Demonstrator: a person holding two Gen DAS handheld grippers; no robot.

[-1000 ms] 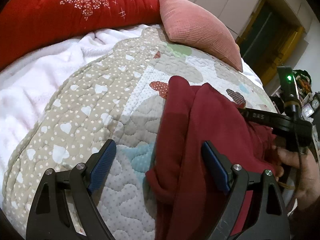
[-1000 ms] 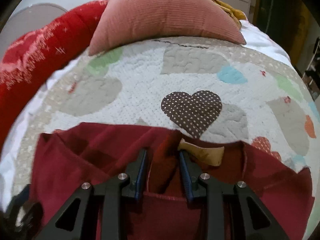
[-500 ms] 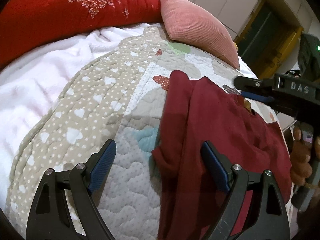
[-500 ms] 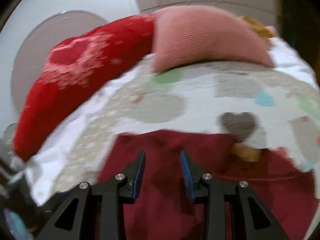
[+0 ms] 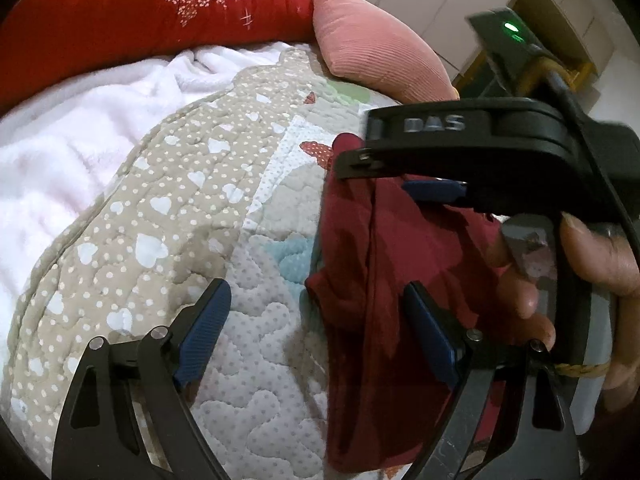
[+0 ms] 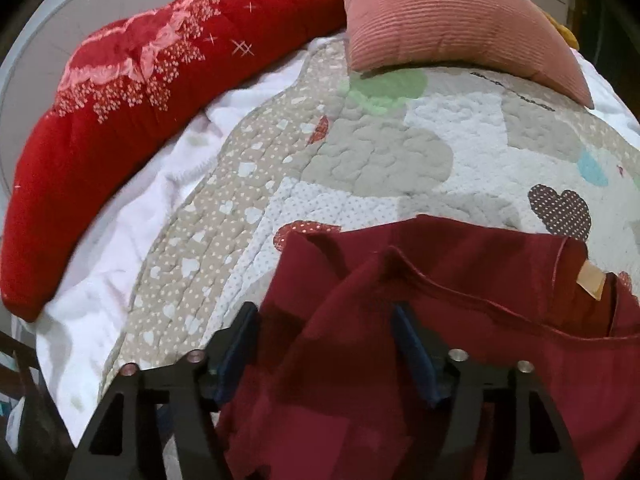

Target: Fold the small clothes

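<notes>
A small dark red garment (image 5: 372, 280) lies on the quilted bed cover, its left side folded in lengthwise. It fills the lower part of the right wrist view (image 6: 440, 320), with a tan neck label (image 6: 592, 284) at the right. My left gripper (image 5: 320, 328) is open, straddling the garment's left folded edge. My right gripper (image 6: 326, 348) is open, its jaws wide on either side of the garment's left fold. In the left wrist view it hovers over the garment's upper part (image 5: 432, 190), held by a hand.
The patchwork quilt (image 5: 180, 220) covers the bed. A white fleece blanket (image 5: 72, 152) lies at the left. A red floral cushion (image 6: 140, 92) and a pink ribbed pillow (image 6: 452, 20) sit at the head of the bed.
My right gripper has opened wider and moved left from the neckline to the garment's left fold, now close in front of the left camera. The left gripper stayed open.
</notes>
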